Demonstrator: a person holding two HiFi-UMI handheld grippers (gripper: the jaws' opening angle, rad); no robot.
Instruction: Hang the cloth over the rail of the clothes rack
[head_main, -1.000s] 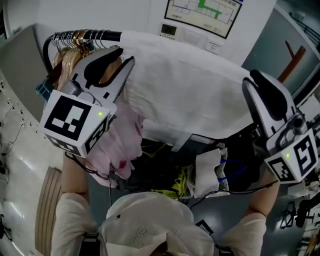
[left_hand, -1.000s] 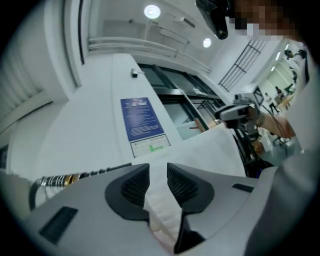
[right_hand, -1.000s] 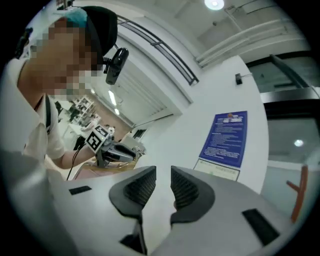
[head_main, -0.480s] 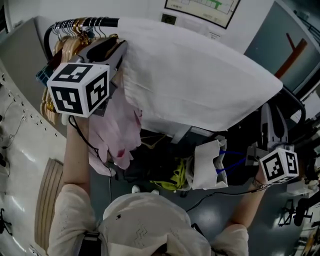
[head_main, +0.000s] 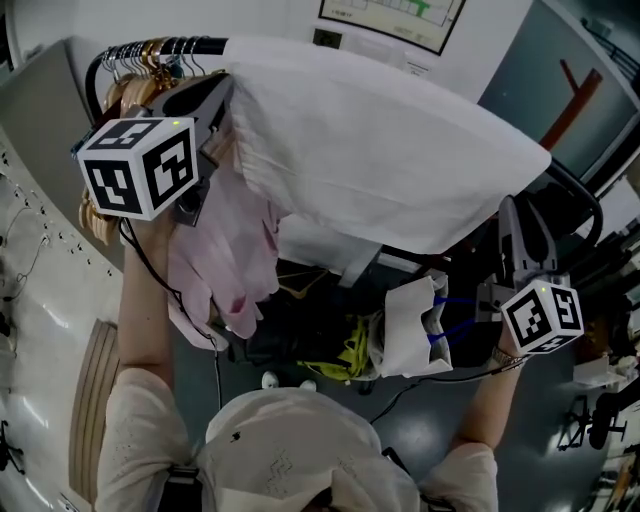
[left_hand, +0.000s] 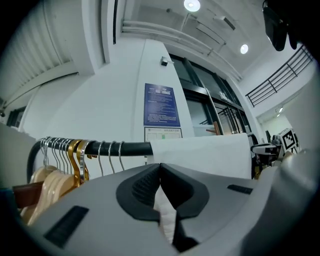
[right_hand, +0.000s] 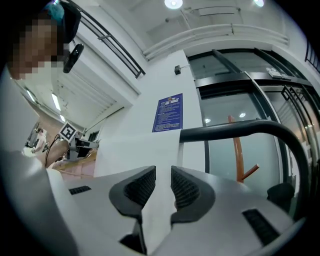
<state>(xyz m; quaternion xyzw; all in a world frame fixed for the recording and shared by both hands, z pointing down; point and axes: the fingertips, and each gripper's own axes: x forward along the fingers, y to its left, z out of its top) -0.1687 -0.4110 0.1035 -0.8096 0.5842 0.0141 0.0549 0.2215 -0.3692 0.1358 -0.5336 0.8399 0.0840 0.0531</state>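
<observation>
A white cloth (head_main: 380, 150) lies draped over the black rail (head_main: 190, 45) of the clothes rack, spread from the hangers toward the right bend. My left gripper (head_main: 215, 90) is up at the cloth's left edge, just under the rail. In the left gripper view the gripper (left_hand: 160, 167) is shut on a fold of the cloth (left_hand: 166, 220), with the rail (left_hand: 127, 148) straight ahead. My right gripper (head_main: 522, 215) hangs lower, below the cloth's right corner. In the right gripper view the gripper (right_hand: 162, 172) has a gap between its pads, and the cloth (right_hand: 135, 155) shows through it beside the rail (right_hand: 235, 130).
Wooden and gold hangers (head_main: 140, 85) crowd the rail's left end, with a pink garment (head_main: 225, 260) hanging below them. Under the rack lie a white bag (head_main: 410, 325), yellow items (head_main: 355, 360) and cables. A reddish coat stand (head_main: 580, 100) rises at the back right.
The right gripper has dropped from the cloth's upper right edge to below its corner. The left gripper has turned and risen toward the rail. The cloth now lies wider over the rail.
</observation>
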